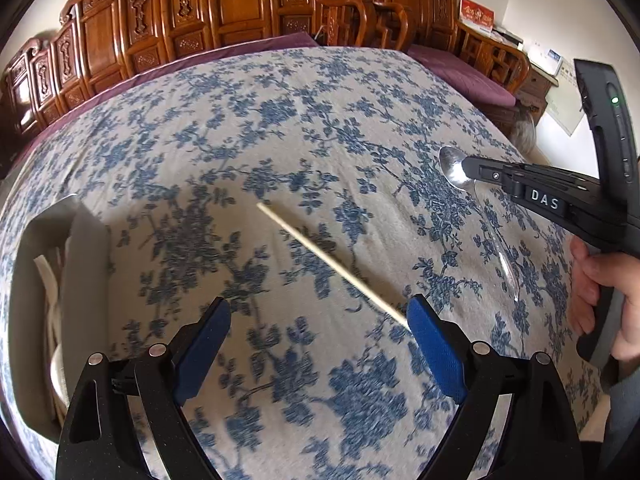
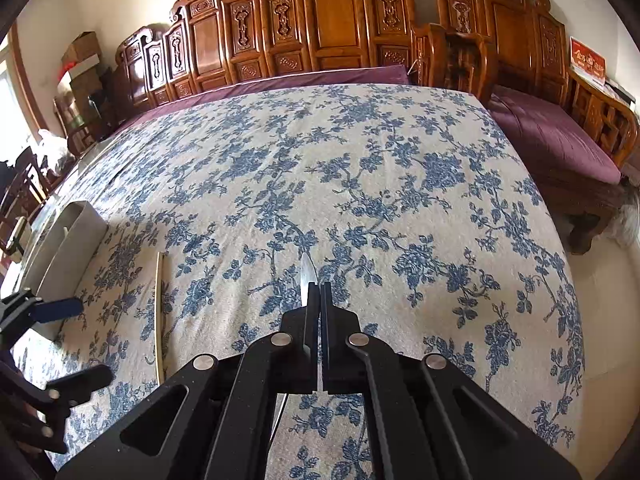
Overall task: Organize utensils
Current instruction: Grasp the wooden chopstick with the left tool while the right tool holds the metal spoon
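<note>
A pale wooden chopstick (image 1: 332, 264) lies slantwise on the blue-flowered tablecloth (image 1: 280, 140). My left gripper (image 1: 320, 340) hovers over its near end, open wide, and that end sits just beside the right blue pad (image 1: 436, 352). My right gripper (image 1: 468, 168) is shut on a metal spoon (image 1: 450, 170) near its bowl, and the handle trails down toward the cloth. In the right wrist view the spoon (image 2: 308, 276) shows edge-on between the closed fingers of my right gripper (image 2: 320, 292). The chopstick (image 2: 159, 312) and the left gripper (image 2: 90, 340) are at the left there.
A white holder (image 1: 52, 300) with pale utensils inside stands at the table's left edge, also seen as the white holder (image 2: 72, 240). A hand (image 1: 600, 280) grasps the right gripper's handle. Carved wooden benches (image 2: 340, 40) with purple cushions (image 2: 552, 136) flank the far and right sides.
</note>
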`<state>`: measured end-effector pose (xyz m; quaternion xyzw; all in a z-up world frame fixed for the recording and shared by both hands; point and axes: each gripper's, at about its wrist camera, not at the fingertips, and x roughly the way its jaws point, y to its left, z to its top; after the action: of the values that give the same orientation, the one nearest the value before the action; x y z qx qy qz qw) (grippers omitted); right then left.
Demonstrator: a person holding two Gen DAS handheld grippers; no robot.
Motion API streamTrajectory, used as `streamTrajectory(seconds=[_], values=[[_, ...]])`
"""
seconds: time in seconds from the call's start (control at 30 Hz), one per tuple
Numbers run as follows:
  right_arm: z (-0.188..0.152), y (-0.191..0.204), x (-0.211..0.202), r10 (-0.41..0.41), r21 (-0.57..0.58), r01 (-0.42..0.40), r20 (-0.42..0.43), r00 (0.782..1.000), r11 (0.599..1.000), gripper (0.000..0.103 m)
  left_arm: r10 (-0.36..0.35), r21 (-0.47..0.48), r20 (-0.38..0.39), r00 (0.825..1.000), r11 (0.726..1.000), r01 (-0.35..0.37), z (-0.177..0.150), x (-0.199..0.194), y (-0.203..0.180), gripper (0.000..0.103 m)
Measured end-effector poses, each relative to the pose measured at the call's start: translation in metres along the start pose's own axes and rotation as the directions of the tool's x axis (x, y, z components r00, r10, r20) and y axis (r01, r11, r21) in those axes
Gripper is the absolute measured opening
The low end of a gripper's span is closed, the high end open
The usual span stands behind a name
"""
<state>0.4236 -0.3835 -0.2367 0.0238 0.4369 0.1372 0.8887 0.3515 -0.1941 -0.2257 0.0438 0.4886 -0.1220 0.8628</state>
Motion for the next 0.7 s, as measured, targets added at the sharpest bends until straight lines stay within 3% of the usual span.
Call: streamTrajectory(seconds=[0.27, 0.4, 0.67, 0.7], values=[[0.0, -0.004, -0.005, 0.013, 0.016, -0.014, 0.009, 1.0, 1.0, 0.002, 0.048, 0.049, -0.042, 0.998, 0.998, -0.046, 0.007, 0.03, -0.026, 0.057], [0.0, -0.003, -0.006, 0.022, 0.021, -0.022, 0.007, 1.0, 1.0, 0.002, 0.04, 0.029, -0.054, 0.998, 0.999, -0.039, 0.002, 0.034, -0.021, 0.051], [0.001, 0.008, -0.004, 0.036, 0.009, -0.036, -0.005, 0.999, 0.999, 0.002, 0.034, 0.002, -0.056, 0.998, 0.999, -0.034, -0.004, 0.029, 0.0, 0.012], [0.001, 0.01, -0.003, 0.038, 0.008, -0.038, -0.007, 0.999, 0.999, 0.002, 0.034, -0.003, -0.057, 0.998, 0.999, -0.034, -0.004, 0.028, 0.003, 0.012]])
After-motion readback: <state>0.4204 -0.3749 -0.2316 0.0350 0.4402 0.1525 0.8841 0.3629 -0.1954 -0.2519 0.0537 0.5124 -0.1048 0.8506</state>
